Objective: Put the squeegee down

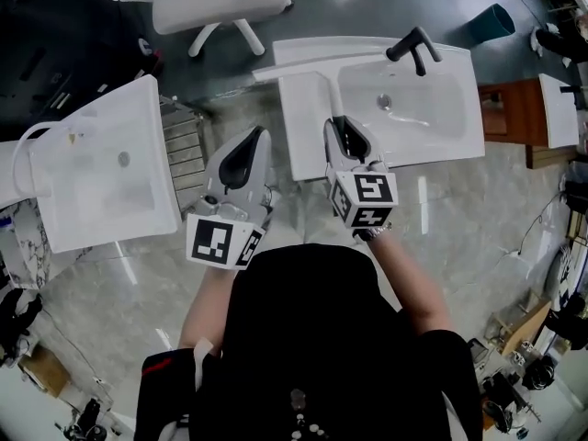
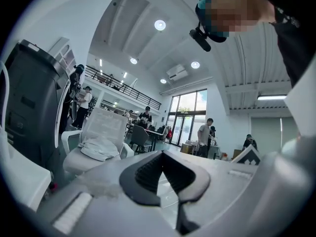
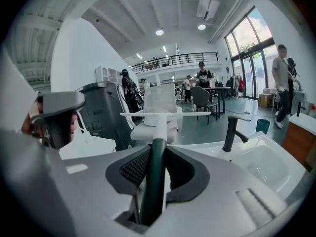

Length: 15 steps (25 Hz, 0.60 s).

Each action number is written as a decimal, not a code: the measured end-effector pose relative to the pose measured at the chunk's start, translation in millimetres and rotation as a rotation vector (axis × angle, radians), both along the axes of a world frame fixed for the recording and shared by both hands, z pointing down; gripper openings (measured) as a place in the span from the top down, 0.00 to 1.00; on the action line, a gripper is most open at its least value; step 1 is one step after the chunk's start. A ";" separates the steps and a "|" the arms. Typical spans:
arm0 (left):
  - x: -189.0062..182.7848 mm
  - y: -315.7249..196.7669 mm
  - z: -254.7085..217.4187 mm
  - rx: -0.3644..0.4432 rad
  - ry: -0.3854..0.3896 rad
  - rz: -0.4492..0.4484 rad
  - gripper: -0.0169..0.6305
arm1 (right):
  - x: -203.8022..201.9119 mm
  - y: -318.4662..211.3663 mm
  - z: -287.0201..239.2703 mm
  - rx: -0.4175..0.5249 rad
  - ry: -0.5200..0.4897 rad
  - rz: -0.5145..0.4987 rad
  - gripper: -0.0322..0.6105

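My right tongs [image 1: 342, 127] are clamped on the squeegee [image 1: 323, 90] by its dark green grip, which stands between the pads in the right gripper view [image 3: 157, 149]. From there the white shaft [image 3: 160, 125] runs straight away from the tongs, toward the top of the head view. The blade lies crosswise at its far end, near the back edge of the white sink [image 1: 303, 145] in the upper middle of the frame.

What matters for the set-down is that the flat left shelf of that sink lies right under the shaft, with the basin and black tap [image 1: 413, 46] off to the right. I judge the move to be a drop onto the shelf along the shaft's own line, then letting go.

My left tongs [image 1: 260, 136] have their tips together on nothing [image 2: 163, 154]. They sit just left of the sink, beside the right pair, and have no part in this.
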State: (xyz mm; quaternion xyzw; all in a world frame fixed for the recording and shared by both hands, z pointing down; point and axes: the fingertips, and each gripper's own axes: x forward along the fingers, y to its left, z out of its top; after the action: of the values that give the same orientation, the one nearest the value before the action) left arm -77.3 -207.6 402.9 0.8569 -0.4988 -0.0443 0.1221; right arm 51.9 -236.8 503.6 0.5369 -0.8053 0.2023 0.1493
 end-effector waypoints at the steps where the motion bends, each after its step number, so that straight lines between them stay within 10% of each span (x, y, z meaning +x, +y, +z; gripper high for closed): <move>1: 1.8 -4.0 1.4 -0.005 -0.002 0.000 0.97 | 0.7 -4.6 5.2 -0.010 -0.003 0.005 0.80; 15: 16.0 -50.1 4.1 -0.018 -0.037 -0.012 0.97 | -5.3 -55.6 80.8 -0.150 -0.025 0.082 0.80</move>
State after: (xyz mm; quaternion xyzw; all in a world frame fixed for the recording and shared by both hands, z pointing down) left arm -61.4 -257.7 407.0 0.8536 -0.5064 -0.0246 0.1201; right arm 46.7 -292.4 584.4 0.5542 -0.7669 0.2748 0.1708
